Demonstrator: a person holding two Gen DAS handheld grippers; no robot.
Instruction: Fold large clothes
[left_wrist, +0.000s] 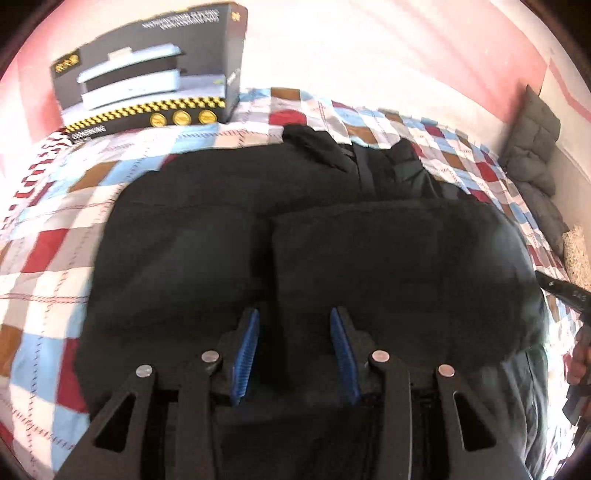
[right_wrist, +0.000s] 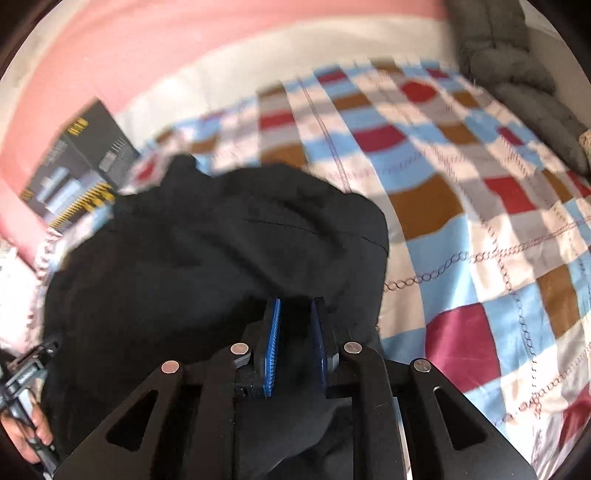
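Note:
A large black garment (left_wrist: 295, 229) lies spread on a checked quilt, with a folded flap (left_wrist: 399, 266) laid over its right half. My left gripper (left_wrist: 294, 314) hovers over its near edge with blue pads apart, open and empty. In the right wrist view the same black garment (right_wrist: 207, 258) is bunched, and my right gripper (right_wrist: 295, 301) is shut on a fold of the black garment, cloth pinched between the blue pads. The right gripper's tip also shows at the right edge of the left wrist view (left_wrist: 565, 291).
The checked quilt (right_wrist: 480, 229) covers the bed. A dark appliance box (left_wrist: 147, 70) stands at the far left by the pink wall. A grey padded cushion (left_wrist: 535, 147) lies at the far right edge. The person's other hand (right_wrist: 33, 432) shows at lower left.

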